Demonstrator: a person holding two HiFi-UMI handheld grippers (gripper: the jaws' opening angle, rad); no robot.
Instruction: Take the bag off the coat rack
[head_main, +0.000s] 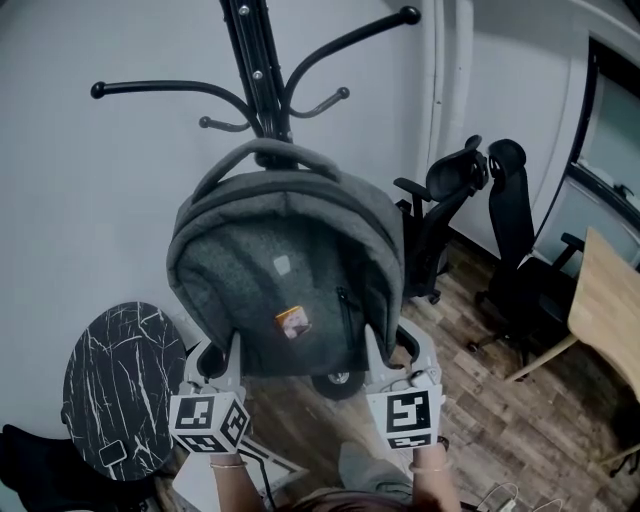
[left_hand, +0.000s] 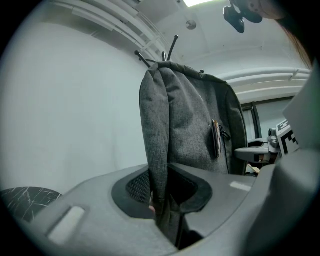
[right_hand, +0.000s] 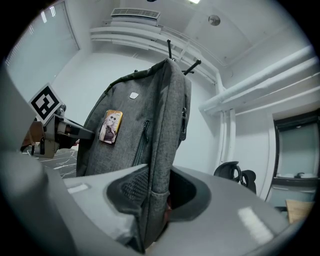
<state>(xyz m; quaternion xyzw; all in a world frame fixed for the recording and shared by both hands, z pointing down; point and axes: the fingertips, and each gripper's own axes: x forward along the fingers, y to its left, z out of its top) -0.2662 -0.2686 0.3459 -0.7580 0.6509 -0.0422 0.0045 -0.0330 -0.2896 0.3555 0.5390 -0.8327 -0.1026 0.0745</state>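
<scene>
While both grippers clamp its lower corners, a grey heathered bag (head_main: 288, 275) hangs against the black coat rack (head_main: 262, 70), its top handle (head_main: 270, 150) lying at the pole just below the curved hooks. The left gripper (left_hand: 162, 202) has its jaws drawn narrow on the folded fabric of the bag's left bottom edge; the right gripper (right_hand: 155, 200) pinches the right bottom edge the same way, cloth pressed between the pads. The bag's front shows a small pale label (head_main: 282, 264), a picture badge (head_main: 292, 322) lower down and a vertical zip (head_main: 346, 318) toward the right side.

A white wall (head_main: 90, 200) stands close behind the rack. At near left a round black marble-patterned table (head_main: 120, 385) sits just beside the left gripper. At right, two black office chairs (head_main: 450, 215) stand on the wood floor (head_main: 490, 400), apart from the bag, with a pale wooden tabletop (head_main: 610, 310) at the far right edge. The floor between the bag and the chairs lies open.
</scene>
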